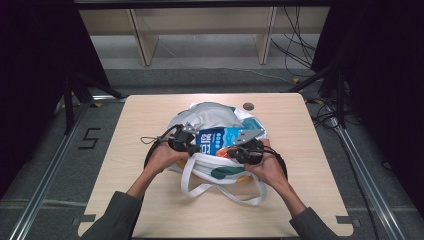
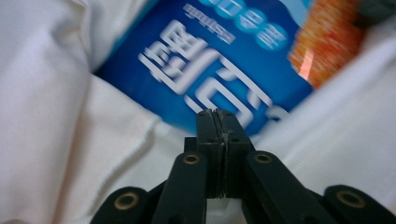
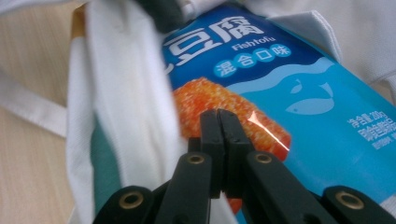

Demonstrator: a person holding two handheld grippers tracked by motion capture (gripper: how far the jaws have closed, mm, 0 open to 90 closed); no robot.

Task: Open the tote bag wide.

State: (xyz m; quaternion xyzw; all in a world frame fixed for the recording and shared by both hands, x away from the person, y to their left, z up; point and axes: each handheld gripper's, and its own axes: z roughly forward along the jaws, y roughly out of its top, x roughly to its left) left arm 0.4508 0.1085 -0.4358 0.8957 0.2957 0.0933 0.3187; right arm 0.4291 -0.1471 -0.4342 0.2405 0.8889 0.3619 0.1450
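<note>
Pale wooden table (image 1: 150, 210) under dark surrounds. Left gripper (image 2: 218, 116) and right gripper (image 3: 219, 116) both have jaws clenched, nothing visibly pinched, tips at a blue plastic fish-tofu snack packet (image 1: 218, 141) lying partly inside an open white fabric tote bag (image 1: 210, 117). Judged: packing under way, packet not fully seated.

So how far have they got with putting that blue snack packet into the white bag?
Roughly midway, I'd guess. The blue packet already lies in the mouth of the white tote bag, though most of it is uncovered. The left gripper and the right gripper, both with jaws shut, sit at the bag's opening beside the packet. What probably remains is getting it fully inside the cloth.
</note>
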